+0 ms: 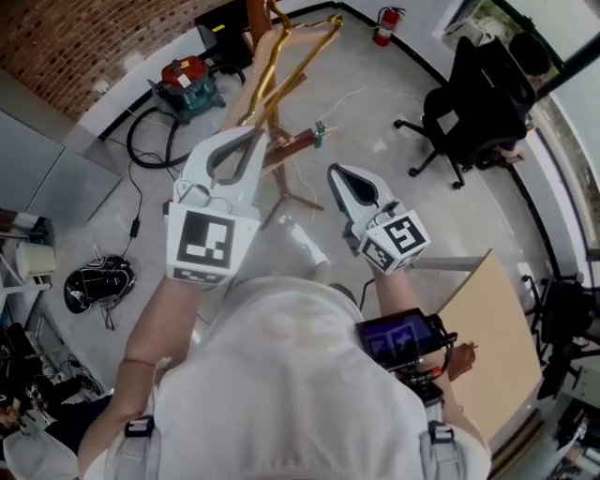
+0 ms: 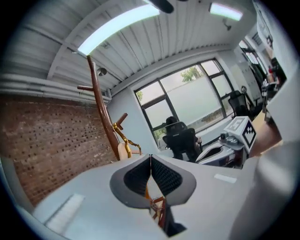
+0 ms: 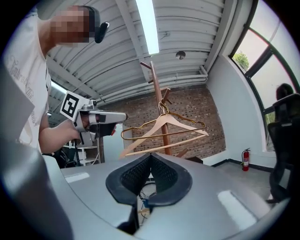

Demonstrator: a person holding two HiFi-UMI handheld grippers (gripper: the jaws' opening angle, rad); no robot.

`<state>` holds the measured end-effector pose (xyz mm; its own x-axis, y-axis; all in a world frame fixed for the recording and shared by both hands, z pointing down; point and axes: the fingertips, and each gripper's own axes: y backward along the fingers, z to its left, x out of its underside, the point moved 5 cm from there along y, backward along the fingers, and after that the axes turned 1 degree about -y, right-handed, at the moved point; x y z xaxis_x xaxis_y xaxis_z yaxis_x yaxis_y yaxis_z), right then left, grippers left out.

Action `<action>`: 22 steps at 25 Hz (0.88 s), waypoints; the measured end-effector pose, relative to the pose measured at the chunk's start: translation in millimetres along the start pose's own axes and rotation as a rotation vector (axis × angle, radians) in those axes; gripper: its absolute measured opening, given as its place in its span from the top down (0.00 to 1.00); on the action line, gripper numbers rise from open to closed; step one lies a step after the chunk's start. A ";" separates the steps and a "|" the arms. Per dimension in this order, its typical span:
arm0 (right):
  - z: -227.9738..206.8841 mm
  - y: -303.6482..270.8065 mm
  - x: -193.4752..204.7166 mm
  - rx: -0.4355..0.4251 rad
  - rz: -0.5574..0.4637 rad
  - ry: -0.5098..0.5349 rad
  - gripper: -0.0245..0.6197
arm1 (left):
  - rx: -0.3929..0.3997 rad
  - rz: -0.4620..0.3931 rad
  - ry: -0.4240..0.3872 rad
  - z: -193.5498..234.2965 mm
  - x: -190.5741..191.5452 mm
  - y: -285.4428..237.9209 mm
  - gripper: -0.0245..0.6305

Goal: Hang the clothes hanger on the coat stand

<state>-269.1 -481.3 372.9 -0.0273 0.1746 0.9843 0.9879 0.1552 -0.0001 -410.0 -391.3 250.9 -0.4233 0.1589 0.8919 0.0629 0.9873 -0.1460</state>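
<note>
- The left gripper (image 2: 150,157), a grey two-jaw tool, is seen with its ribbed jaws pressed together and nothing held between them.
- The right gripper (image 3: 150,156) is likewise shut and empty.
- In the head view, the left gripper's tip is raised close beside the hangers' near end.
- A pale wooden clothes hanger (image 3: 185,123) and a gold wire hanger (image 3: 164,134) are hung together from the brown wooden coat stand (image 3: 157,89).
- Farther off, a black office chair (image 1: 469,103) and a red fire extinguisher (image 1: 386,23) are placed on the grey floor.
</note>
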 end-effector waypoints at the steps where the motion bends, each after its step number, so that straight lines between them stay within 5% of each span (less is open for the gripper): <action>1: 0.9 -0.8 -1.5 0.006 -0.002 0.000 0.94 | 0.013 -0.024 0.036 0.3 1.3 3.6 0.96; 10: 27.4 18.5 21.4 0.089 0.028 -0.028 0.94 | 0.130 -0.085 0.348 -19.5 91.3 30.2 0.96; 22: 55.0 14.8 35.9 0.131 0.065 -0.079 0.94 | 0.244 -0.035 0.424 -23.1 156.4 45.8 0.96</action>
<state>-263.9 -419.3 398.5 0.0188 0.2633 0.9645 0.9597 0.2659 -0.0912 -452.5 -321.1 393.5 -0.0129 0.1639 0.9864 -0.1798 0.9700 -0.1635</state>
